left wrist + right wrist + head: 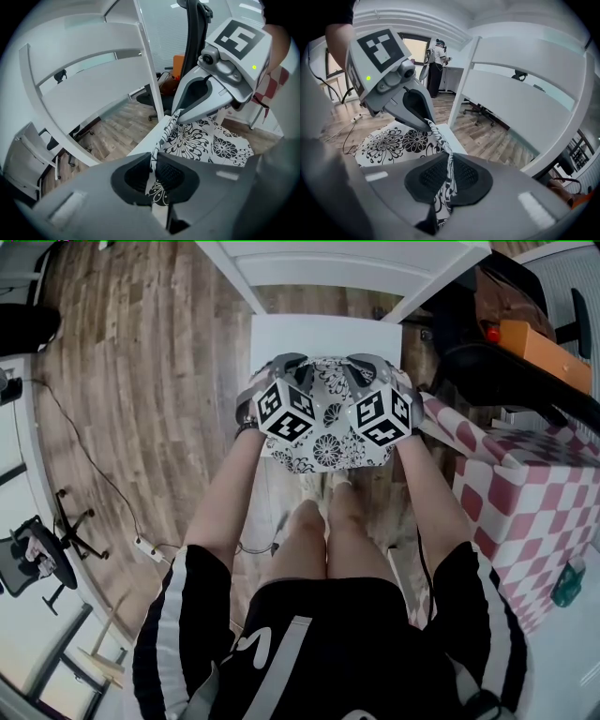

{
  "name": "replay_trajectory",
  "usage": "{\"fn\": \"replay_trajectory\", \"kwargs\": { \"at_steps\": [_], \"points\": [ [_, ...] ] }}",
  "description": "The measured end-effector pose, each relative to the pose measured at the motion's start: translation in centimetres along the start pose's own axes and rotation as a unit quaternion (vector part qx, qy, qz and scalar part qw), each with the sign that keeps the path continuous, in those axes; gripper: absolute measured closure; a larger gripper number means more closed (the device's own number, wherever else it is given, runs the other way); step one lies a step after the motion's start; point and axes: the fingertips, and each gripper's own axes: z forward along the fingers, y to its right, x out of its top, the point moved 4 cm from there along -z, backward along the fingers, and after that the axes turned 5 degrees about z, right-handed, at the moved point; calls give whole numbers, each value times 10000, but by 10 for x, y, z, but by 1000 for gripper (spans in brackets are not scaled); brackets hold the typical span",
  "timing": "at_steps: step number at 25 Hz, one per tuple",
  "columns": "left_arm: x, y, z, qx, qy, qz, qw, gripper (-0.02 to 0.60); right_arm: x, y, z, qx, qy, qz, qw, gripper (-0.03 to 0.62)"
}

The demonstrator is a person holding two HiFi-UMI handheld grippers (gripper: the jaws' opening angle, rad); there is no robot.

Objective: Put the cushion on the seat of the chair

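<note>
A black-and-white flowered cushion (328,442) hangs just over the white chair seat (319,334), stretched between both grippers. My left gripper (286,364) is shut on its far left edge and my right gripper (367,364) on its far right edge. In the left gripper view the cloth edge (161,140) runs pinched between the dark pads (173,176), with the right gripper (185,110) gripping the opposite corner. The right gripper view shows the same fold (449,164) clamped in its jaws, the left gripper (423,115) beyond. The chair's white back slats (93,89) stand just ahead.
A table with a pink-and-white checked cloth (534,493) stands close at the right, with a black office chair (497,343) and an orange box (544,348) behind it. A cable and power strip (145,545) lie on the wooden floor at the left. A person (436,61) stands far off.
</note>
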Motion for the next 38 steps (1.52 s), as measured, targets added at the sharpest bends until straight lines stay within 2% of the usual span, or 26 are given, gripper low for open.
{"fn": "replay_trajectory", "kwargs": {
  "at_steps": [14, 26, 38],
  "points": [
    [-9, -53, 27, 145, -361, 49, 9992, 557, 25, 26, 50, 208, -32, -148, 9997, 580],
    [-17, -76, 51, 142, -513, 152, 9985, 556, 32, 43, 83, 248, -217, -165, 9993, 580],
    [-8, -82, 84, 18, -603, 381, 9975, 552, 16, 63, 101, 249, -459, -186, 9985, 580]
  ]
}}
